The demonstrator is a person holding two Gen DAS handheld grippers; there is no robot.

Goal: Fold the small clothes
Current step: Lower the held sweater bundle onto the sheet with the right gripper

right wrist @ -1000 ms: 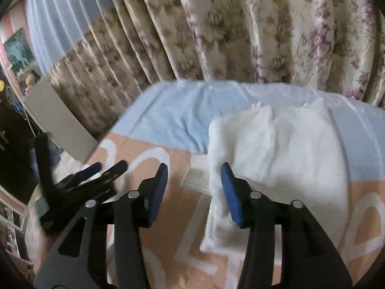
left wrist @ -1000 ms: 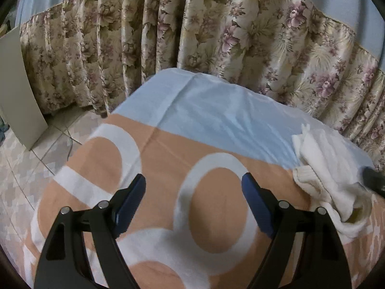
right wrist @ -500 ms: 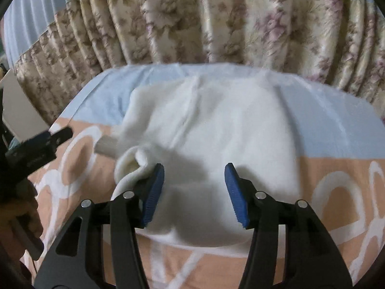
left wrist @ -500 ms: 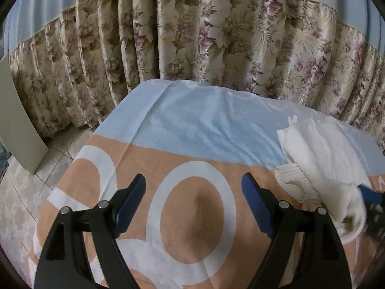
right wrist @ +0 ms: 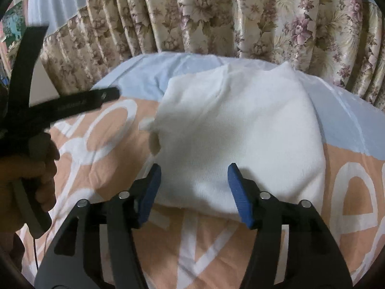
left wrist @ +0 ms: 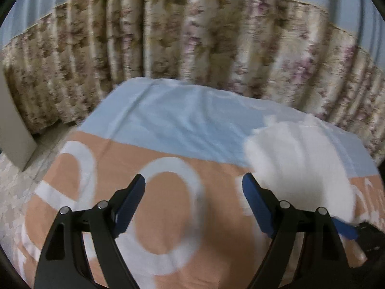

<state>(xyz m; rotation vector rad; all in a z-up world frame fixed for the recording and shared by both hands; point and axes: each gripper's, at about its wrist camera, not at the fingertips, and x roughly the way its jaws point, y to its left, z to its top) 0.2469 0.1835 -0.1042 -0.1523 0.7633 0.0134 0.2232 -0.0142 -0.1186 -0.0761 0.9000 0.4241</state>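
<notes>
A white knitted garment lies folded into a rough rectangle on the bed, a ribbed cuff poking out at its left edge. My right gripper is open just above the garment's near edge, nothing between its blue pads. In the left wrist view the same garment lies blurred at the right. My left gripper hovers open over the orange and white sheet, to the left of the garment. The left gripper also shows in the right wrist view, held by a hand.
The bed cover is orange with white rings near me and pale blue farther away. Floral curtains hang close behind the bed. Tiled floor and a pale board lie past the bed's left edge.
The right gripper has drawn back from the garment's left fold to its near edge, and the garment now lies flatter. The left gripper has swung right, closer to the garment.
</notes>
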